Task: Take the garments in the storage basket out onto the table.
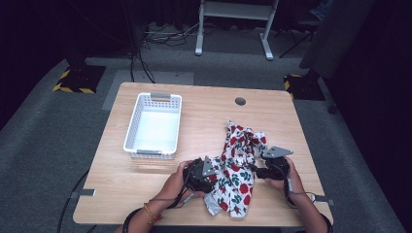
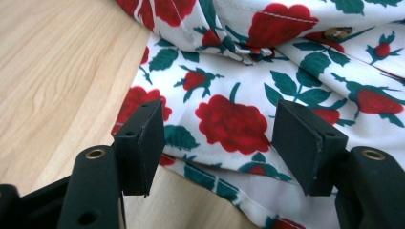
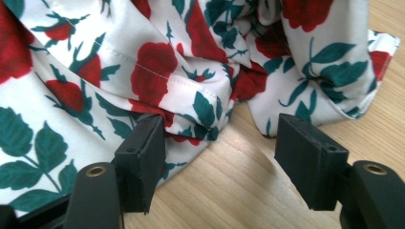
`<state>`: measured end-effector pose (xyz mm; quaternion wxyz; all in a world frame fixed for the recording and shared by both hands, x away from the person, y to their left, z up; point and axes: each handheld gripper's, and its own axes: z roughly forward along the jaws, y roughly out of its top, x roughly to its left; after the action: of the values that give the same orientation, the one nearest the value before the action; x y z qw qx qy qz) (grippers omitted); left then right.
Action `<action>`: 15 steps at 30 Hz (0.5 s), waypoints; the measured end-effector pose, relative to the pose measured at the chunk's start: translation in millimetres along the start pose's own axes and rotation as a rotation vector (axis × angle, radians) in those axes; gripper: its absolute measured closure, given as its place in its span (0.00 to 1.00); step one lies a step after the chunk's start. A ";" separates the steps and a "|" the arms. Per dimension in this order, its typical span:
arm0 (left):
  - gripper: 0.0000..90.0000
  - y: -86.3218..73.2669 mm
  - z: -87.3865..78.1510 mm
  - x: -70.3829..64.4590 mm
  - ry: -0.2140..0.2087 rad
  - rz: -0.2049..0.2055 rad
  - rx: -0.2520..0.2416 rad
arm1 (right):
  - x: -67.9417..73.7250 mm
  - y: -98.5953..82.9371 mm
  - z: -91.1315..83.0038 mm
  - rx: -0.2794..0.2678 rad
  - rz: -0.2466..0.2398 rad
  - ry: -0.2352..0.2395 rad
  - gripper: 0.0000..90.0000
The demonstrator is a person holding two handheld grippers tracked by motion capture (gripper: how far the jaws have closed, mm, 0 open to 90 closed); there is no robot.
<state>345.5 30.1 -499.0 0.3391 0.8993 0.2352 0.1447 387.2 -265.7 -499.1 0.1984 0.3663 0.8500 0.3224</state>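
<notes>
Rose-print cloth [image 1: 236,167] crumpled on table [image 1: 145,179], near edge, right of white basket [image 1: 153,125]. Left gripper [image 2: 224,138] and right gripper [image 3: 222,145] flank it, jaws wide, holding nothing

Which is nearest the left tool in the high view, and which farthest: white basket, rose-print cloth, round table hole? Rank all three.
From the left tool:
1. Rose-print cloth, right beside it.
2. White basket, ahead on the left.
3. Round table hole, near the far edge.
</notes>
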 end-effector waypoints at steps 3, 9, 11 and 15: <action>0.39 0.1 -2.7 -6.6 -0.021 0.006 0.017 | -0.4 -0.4 -0.7 0.001 -0.001 -0.007 0.38; 0.40 -2.0 -11.0 -18.9 -0.069 0.014 0.059 | -4.2 -1.2 -1.6 0.010 0.010 -0.024 0.37; 0.40 -3.6 -12.9 -23.6 -0.070 0.023 0.054 | -5.0 -1.1 -2.3 0.014 0.006 -0.038 0.37; 0.35 3.6 -11.6 -25.9 -0.048 0.031 0.028 | -5.5 -0.4 -6.8 0.008 -0.008 -0.054 0.37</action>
<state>319.8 20.6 -490.7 0.3299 0.9107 0.2149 0.1250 386.7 -272.8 -494.0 0.2209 0.3723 0.8471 0.3082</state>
